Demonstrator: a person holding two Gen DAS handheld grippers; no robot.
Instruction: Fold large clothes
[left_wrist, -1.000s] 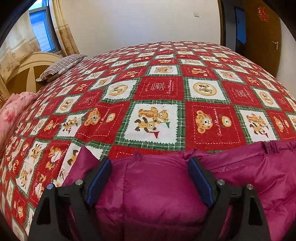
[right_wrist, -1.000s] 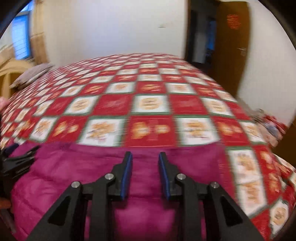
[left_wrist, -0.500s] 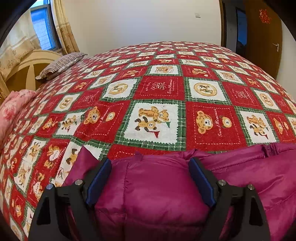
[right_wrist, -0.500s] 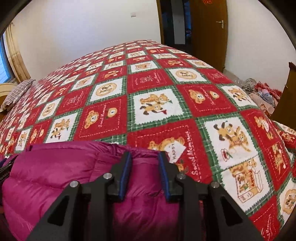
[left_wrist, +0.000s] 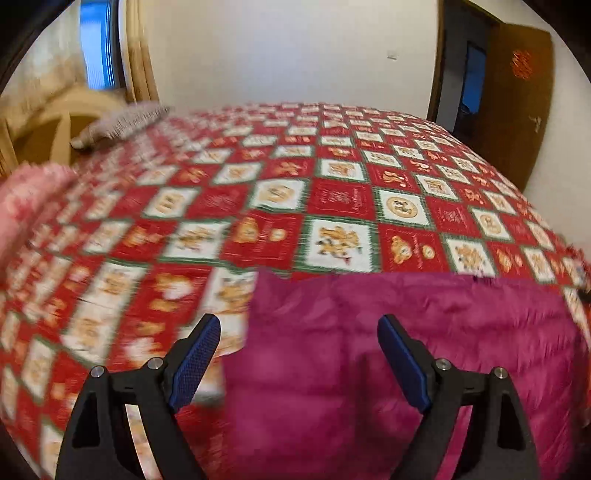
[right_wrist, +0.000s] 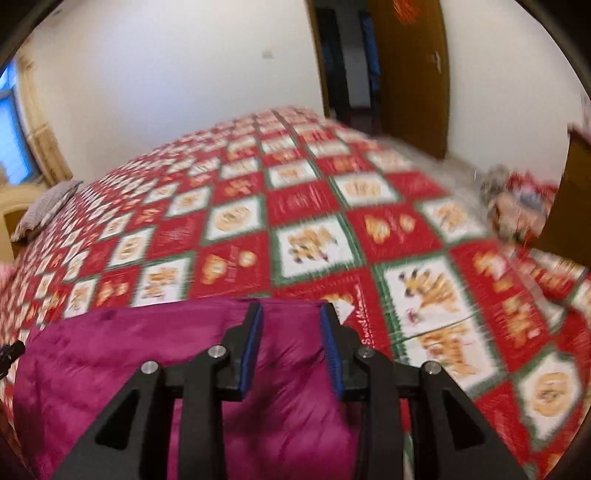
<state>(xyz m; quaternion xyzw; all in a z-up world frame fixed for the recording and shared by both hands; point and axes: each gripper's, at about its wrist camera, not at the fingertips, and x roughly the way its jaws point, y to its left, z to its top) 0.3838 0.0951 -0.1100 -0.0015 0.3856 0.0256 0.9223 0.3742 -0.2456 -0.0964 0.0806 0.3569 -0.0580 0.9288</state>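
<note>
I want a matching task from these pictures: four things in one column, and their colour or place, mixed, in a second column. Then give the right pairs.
Things:
1. jacket
2. pillow
3. door
4. quilt

Descriptions:
A. brown, standing open at the far wall
B. red, white and green squares with bears
C. magenta, lying at the near edge of the bed
D. striped, at the far left corner of the bed

Pairs: 1-C, 2-D, 3-A, 4-B
</note>
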